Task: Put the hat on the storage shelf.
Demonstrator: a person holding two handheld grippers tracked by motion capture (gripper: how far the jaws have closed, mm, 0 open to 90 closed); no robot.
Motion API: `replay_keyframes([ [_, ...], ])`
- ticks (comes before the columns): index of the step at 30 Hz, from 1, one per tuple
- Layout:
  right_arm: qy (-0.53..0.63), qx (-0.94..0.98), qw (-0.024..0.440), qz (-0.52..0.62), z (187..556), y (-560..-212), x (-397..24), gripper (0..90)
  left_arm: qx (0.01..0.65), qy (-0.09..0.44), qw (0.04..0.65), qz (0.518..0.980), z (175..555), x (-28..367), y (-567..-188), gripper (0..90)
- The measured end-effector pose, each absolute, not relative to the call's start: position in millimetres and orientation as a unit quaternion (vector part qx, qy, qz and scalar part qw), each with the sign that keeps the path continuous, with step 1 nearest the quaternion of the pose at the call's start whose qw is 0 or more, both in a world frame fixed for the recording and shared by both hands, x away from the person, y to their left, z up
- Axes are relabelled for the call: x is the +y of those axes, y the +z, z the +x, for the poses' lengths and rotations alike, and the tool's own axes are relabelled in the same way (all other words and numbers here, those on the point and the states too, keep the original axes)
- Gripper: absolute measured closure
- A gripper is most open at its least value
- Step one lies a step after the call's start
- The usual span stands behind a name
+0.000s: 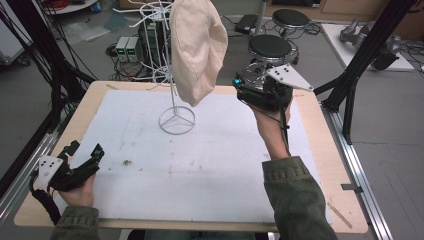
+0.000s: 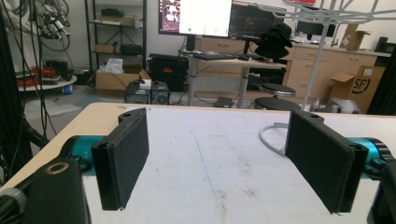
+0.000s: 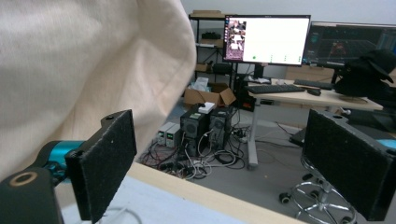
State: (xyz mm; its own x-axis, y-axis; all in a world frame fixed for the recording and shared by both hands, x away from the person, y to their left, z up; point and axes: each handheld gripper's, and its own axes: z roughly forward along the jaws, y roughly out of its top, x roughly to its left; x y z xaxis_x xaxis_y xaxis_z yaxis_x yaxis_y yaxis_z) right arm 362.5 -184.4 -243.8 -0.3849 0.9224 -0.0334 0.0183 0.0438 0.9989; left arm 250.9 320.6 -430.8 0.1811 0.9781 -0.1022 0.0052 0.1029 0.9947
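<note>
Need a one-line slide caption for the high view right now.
Cream hat hangs on the white wire stand; open right claw sits beside it, left claw rests at the table edge.

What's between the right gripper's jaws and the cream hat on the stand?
Nothing. In the right gripper view the open right gripper holds nothing between its jaws, and the cream hat hangs just past its left pad. The high view shows a bare gap too.

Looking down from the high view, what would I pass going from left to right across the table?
Left gripper → white wire stand → cream hat hanging on it → right gripper, jaws open and empty.
</note>
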Motion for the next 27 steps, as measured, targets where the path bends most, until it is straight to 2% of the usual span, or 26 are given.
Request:
replay_keyframes([
  [17, 0.524, 0.598, 0.405, 0.452, 312.7, -306.3, -216.6, 8.9, 0.477, 0.419, 0.574, 0.516, 238.7, 320.7, -431.4, 22.0],
  [27, 0.504, 0.6, 0.379, 0.492, 302.2, -338.1, -240.6, 8.9, 0.482, 0.417, 0.576, 0.512, 239.7, 321.4, -432.4, 21.9],
])
